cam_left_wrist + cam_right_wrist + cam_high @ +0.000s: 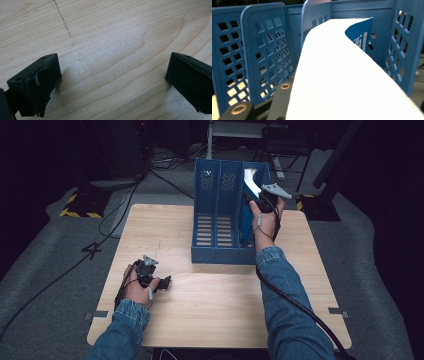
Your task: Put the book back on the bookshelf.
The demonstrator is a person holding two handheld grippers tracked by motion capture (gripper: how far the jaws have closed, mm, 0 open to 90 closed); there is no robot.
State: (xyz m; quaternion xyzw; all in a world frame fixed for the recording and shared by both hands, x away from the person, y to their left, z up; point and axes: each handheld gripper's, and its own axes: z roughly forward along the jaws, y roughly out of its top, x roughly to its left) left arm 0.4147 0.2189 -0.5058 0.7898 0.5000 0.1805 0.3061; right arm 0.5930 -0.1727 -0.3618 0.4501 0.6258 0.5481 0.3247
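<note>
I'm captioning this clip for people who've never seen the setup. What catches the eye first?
The blue three-slot file rack standing at the table's far edge, with the right gripper holding a white-and-blue booklet in its rightmost slot. The left gripper rests open on bare wood near the left edge.

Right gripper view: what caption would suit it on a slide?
A white-and-blue booklet held over the rightmost slot of a blue file rack.

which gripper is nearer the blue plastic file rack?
Right. The right gripper is at the blue plastic file rack's right compartment, shut on a white-and-blue booklet. The left gripper rests open on the wooden table, well short.
</note>
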